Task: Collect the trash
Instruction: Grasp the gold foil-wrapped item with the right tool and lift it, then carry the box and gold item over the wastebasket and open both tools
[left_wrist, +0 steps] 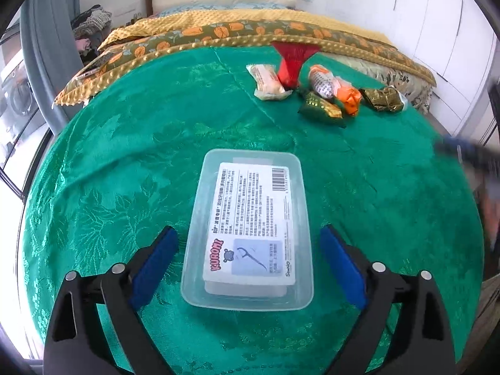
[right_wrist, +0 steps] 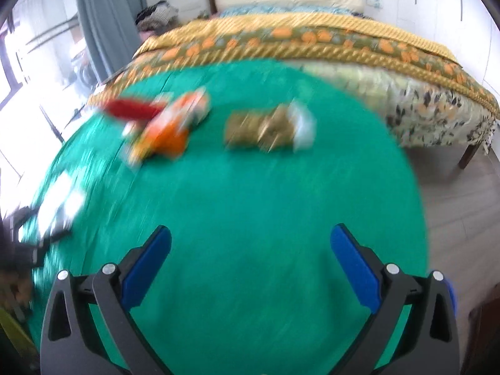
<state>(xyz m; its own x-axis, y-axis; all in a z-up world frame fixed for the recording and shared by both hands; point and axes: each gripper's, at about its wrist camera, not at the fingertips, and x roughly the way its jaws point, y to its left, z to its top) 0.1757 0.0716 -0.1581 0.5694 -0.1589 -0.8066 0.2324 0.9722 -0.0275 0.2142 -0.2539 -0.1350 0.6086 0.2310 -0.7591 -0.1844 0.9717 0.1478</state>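
In the left wrist view, the left gripper [left_wrist: 248, 259] points steeply down over the green-clothed surface [left_wrist: 125, 162], its jaws spread wide to either side of a clear plastic box [left_wrist: 247, 228] without pressing on it. The box's walls look slick, so a closing pinch could squirt it forward or tip it. The trash, a cluster of wrappers [left_wrist: 325, 93] in white, red, orange and gold-green, lies well apart at the far side, near the bed [left_wrist: 218, 28].

In the right wrist view, heavily blurred, the right gripper [right_wrist: 251, 259] is angled down at bare cloth, jaws spread and holding nothing. The gold wrapper [right_wrist: 268, 128] sits ahead, the orange and red ones [right_wrist: 168, 125] to its left. A hurried reach could overshoot or scatter the light wrappers off the edge.
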